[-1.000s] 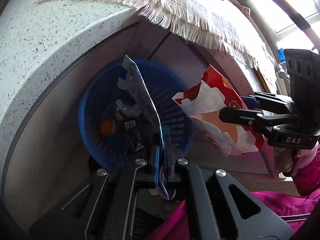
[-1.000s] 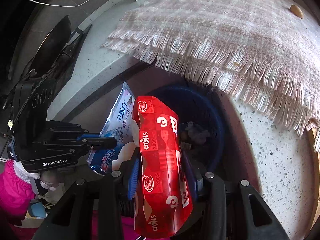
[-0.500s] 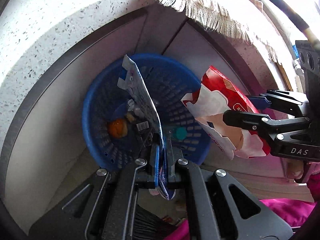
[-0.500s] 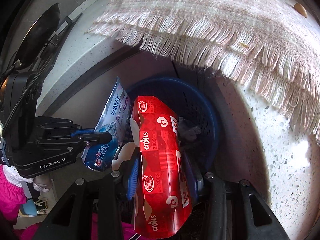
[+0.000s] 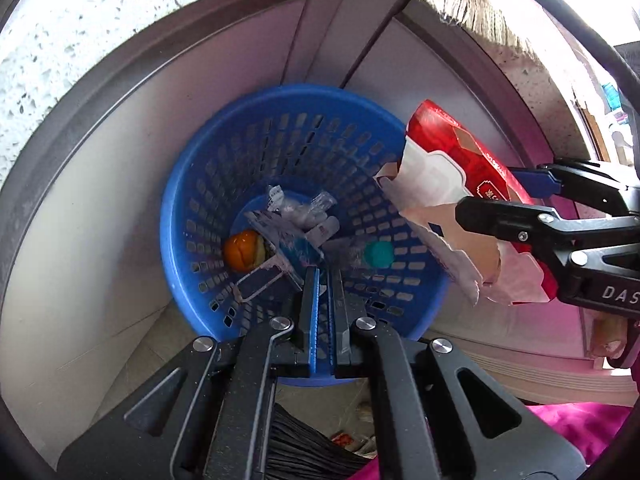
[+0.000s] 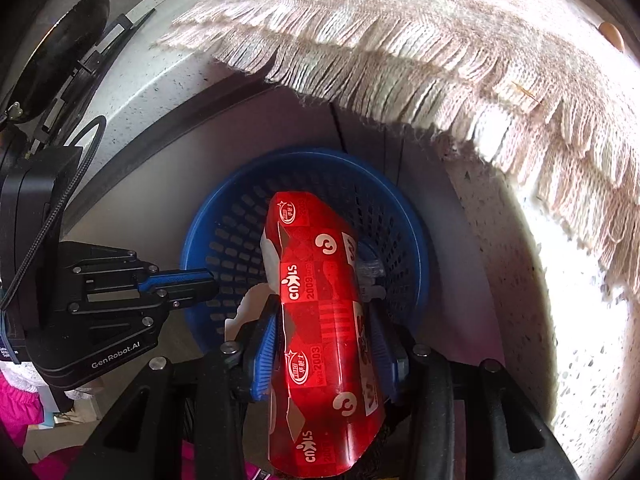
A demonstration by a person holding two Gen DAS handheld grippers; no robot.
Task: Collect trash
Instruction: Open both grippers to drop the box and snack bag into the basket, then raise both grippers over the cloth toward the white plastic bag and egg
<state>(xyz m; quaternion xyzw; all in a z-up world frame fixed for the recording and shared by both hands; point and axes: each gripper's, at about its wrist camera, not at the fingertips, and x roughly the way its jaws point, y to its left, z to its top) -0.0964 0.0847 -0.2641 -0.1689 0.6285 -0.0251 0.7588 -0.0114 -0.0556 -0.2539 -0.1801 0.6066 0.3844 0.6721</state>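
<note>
Hanging above the blue perforated plastic basket (image 5: 256,168) already holding wrappers, the right gripper (image 6: 324,344), jaws opening, hasn't dropped its red glossy snack bag (image 6: 320,300); the left gripper (image 5: 322,292) is clenched empty.

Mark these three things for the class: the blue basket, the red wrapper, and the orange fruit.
blue basket (image 5: 280,98): left wrist view, far rim.
red wrapper (image 6: 320,300): right wrist view, printed front, mid-length.
orange fruit (image 5: 241,255): left wrist view, centre of its skin.
</note>
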